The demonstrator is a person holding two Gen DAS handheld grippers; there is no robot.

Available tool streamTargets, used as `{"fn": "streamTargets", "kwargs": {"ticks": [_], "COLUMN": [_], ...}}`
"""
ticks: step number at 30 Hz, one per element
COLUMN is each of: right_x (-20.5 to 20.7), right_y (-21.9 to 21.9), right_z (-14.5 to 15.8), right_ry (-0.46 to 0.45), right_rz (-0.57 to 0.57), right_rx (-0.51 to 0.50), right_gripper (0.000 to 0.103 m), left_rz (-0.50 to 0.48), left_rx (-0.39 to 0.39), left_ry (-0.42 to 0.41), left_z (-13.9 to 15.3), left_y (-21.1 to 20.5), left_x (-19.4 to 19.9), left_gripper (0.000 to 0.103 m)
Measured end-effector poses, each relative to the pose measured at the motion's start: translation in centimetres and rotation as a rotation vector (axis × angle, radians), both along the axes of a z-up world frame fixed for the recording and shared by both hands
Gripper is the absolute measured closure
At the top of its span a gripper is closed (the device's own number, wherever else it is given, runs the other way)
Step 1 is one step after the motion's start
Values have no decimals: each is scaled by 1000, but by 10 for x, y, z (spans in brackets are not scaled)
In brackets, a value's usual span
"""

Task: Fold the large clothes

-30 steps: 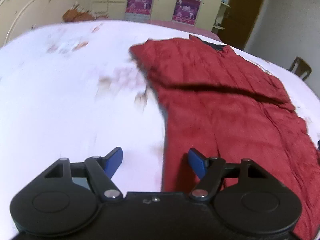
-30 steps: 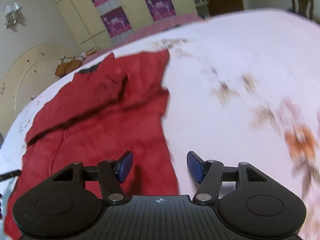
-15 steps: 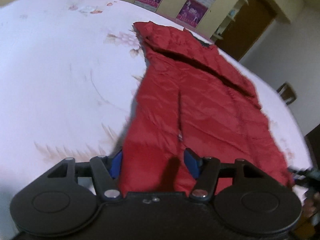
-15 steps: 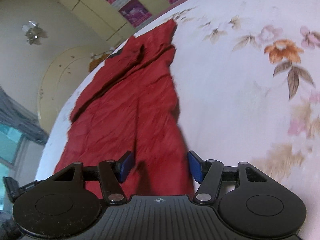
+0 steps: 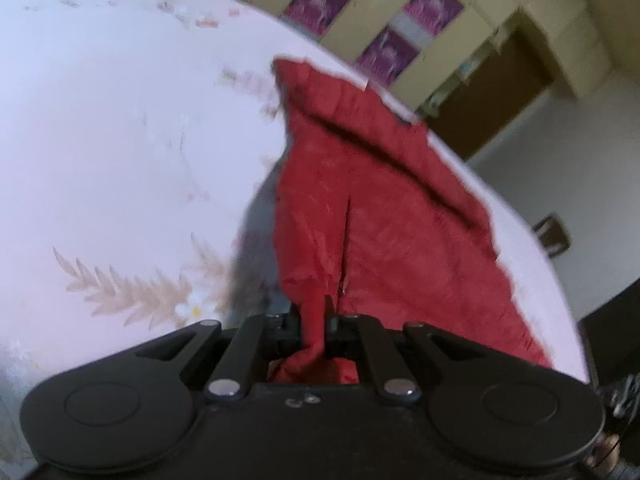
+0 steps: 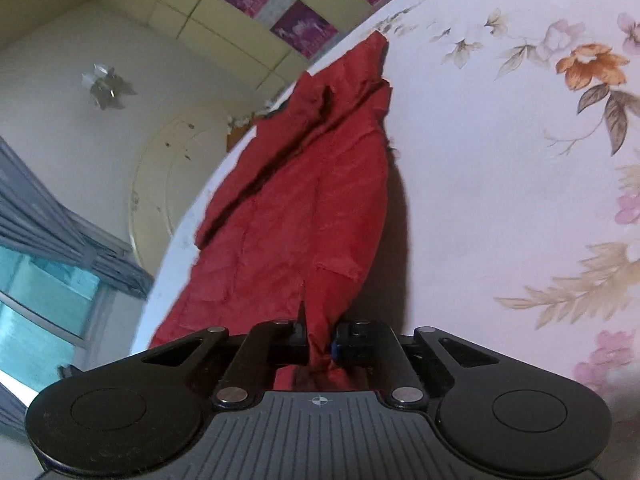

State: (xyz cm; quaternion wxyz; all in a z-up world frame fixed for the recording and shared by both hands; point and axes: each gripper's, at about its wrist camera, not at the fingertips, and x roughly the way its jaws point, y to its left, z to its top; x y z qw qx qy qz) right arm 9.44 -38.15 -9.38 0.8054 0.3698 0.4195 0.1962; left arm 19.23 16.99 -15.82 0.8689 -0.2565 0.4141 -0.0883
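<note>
A large red quilted garment [image 5: 384, 216] lies stretched out on a bed covered by a pale floral sheet [image 5: 120, 152]. My left gripper [image 5: 314, 326] is shut on the garment's near edge, with a bunch of red cloth pinched between its jaws and bulging behind them. In the right wrist view the same red garment [image 6: 304, 208] runs away from me towards the far edge of the bed. My right gripper [image 6: 320, 340] is shut on another part of the near edge, the cloth gathered into a narrow fold between the pads. A sleeve lies folded across the garment's far half.
The floral sheet [image 6: 520, 160] spreads wide to the right of the garment. Cupboards with purple posters [image 5: 384, 20] line the far wall beside a brown door [image 5: 504, 92]. A chair [image 5: 554, 234] stands past the bed's right edge. A curtained window [image 6: 44, 280] is at the left.
Both grippers came in over the garment's near edge and shut on it; a second ago both stood open above the bed. The cloth now bunches up between each pair of jaws.
</note>
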Motion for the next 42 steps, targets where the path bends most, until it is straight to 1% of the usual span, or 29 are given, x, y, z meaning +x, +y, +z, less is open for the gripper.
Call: {"fn": "streamTargets", "kwargs": {"ticks": [1,2,3,6,11,14,16,19,21,23,25,27,30,34,35,36,37,38,39,40,41,42], "right_x": [3,5,6,10,39,72,101,144,174,208,243,276,329,380,388,397,405,409,412,412,412,416], "right_y": [1,2,2,-5,-9,-8,-7,-2,-1,-1,-2,-8,-6,-5,-6,-6,-6,-6,-7,-8,-10,-12], "right_z": [-3,-2,3,27,76,110,131,160,172,175,171,163,141,100,91,82,74,68,64,62,62,58], "right_ry": [18,17,-5,-80,-206,-289,-330,-371,-381,-375,-350,-314,-246,-157,-142,-131,-119,-112,-123,-160,-181,-175], "right_rz": [4,2,-6,-34,-63,-60,-65,-85,-108,-138,-170,-188,-201,-198,-196,-201,-209,-224,-251,-293,-305,-302], "right_rx": [-5,1,12,49,41,23,15,-2,-4,-6,8,20,3,-28,-28,-37,-53,-69,-91,-129,-145,-140], "right_gripper": [96,96,96,96,96,96,96,96,96,96,96,96,96,96,96,95,90,64,28,19,19,19], "left_rz": [2,12,26,65,123,129,124,121,116,112,101,91,72,31,30,34,41,54,67,89,121,140], "left_rx": [12,2,-6,-45,-103,-119,-134,-150,-137,-124,-116,-99,-80,-69,-65,-77,-104,-137,-158,-159,-141,-126], "left_ry": [19,21,12,-67,-186,-267,-311,-356,-383,-390,-382,-335,-243,-158,-141,-131,-132,-137,-146,-163,-186,-211], "left_z": [-4,-5,-2,16,56,87,106,128,139,145,143,135,107,66,57,47,40,32,27,24,21,22], "left_y": [-2,-3,-4,0,4,4,4,1,-2,-5,-5,-6,-5,-1,0,1,4,7,12,15,18,19], "left_x": [4,6,7,5,18,46,72,120,157,191,227,266,320,371,380,389,395,400,403,406,407,404], "left_gripper": [97,97,97,97,97,97,97,97,97,97,97,97,97,97,93,83,77,62,44,31,5,1]}}
